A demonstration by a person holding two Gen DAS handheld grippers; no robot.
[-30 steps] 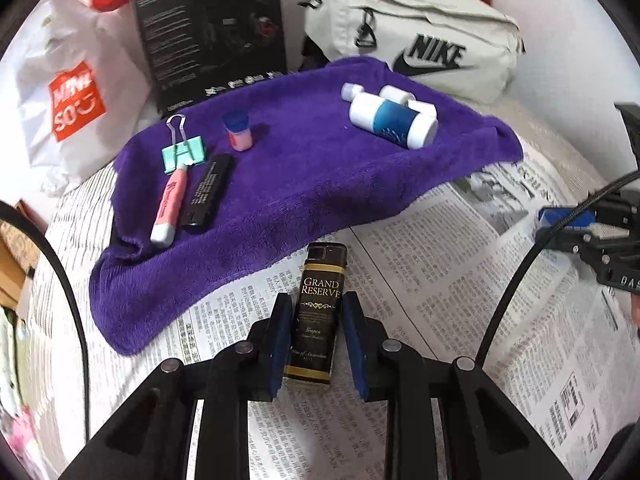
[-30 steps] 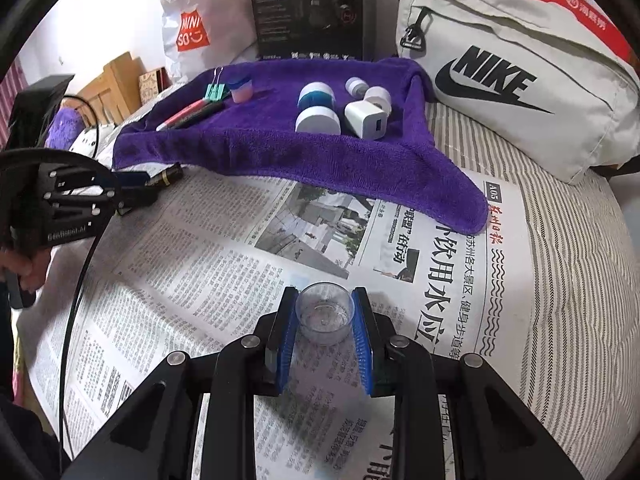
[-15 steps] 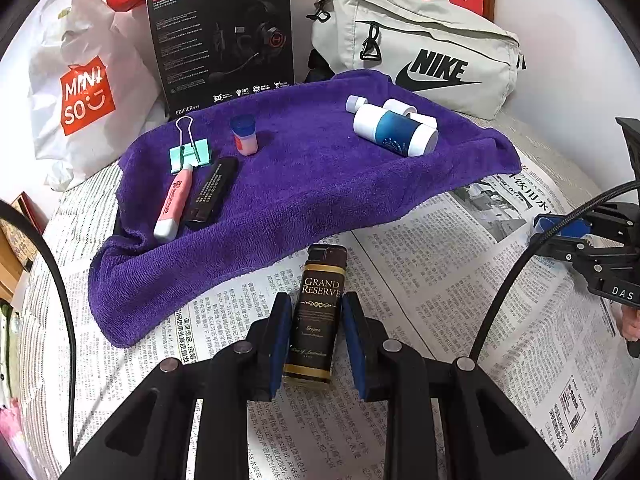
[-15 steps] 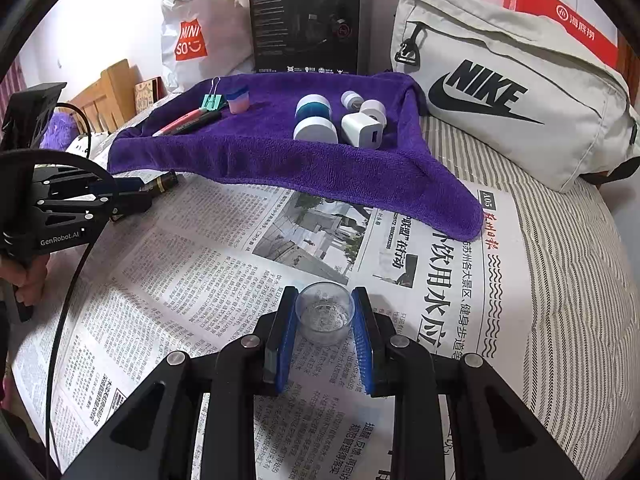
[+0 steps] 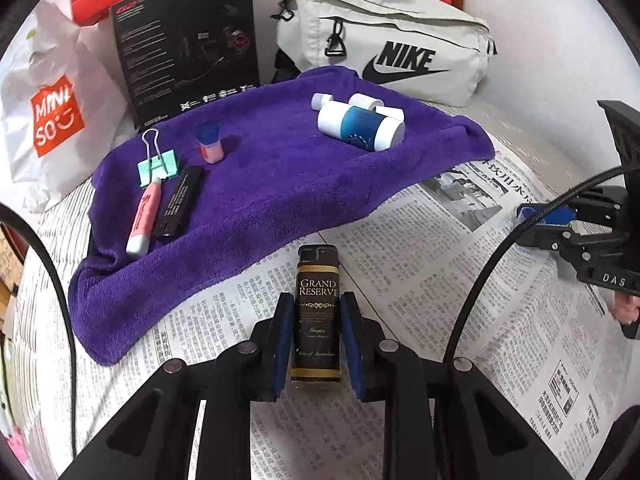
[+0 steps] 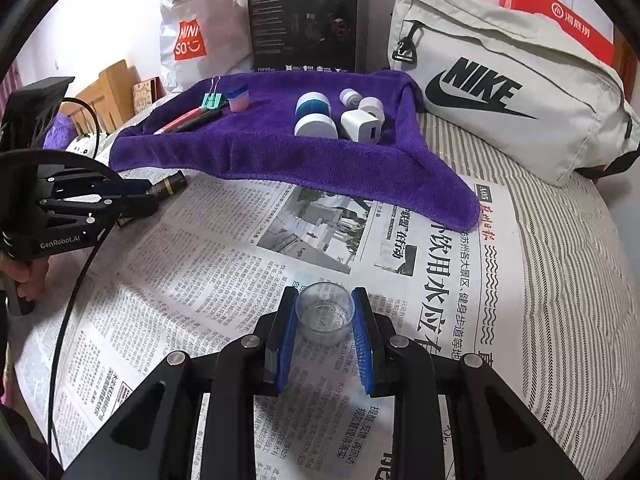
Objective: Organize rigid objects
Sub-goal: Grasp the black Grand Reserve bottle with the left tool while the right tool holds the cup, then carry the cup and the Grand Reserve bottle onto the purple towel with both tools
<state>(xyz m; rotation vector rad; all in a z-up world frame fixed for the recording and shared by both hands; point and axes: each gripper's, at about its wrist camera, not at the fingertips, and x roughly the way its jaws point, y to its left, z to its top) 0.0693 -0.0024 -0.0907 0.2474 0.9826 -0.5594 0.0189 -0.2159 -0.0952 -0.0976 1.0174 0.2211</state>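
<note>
My left gripper (image 5: 317,302) is shut on a black and gold lighter (image 5: 318,280) that stands up between the blue pads, over the newspaper (image 5: 420,280). Just beyond it lies a purple towel (image 5: 280,184). On the towel are a green binder clip (image 5: 158,164), a pink highlighter (image 5: 145,212), a black stick (image 5: 178,200), a small pink pot (image 5: 210,144) and a white and blue cylinder (image 5: 360,126). My right gripper (image 6: 325,296) is shut on a small clear plastic cup (image 6: 325,316) above the newspaper (image 6: 240,272). A white charger (image 6: 360,126) also sits on the towel (image 6: 280,156).
A grey Nike bag (image 6: 500,80), a black headset box (image 6: 304,20) and a white Miniso bag (image 5: 44,112) stand behind the towel on a striped bed (image 6: 560,280). The other gripper shows at each view's edge: the right gripper (image 5: 540,216), the left gripper (image 6: 160,190).
The left view has tilted a little, showing more of the things at the back. Both grips and the objects on the towel are as before.
</note>
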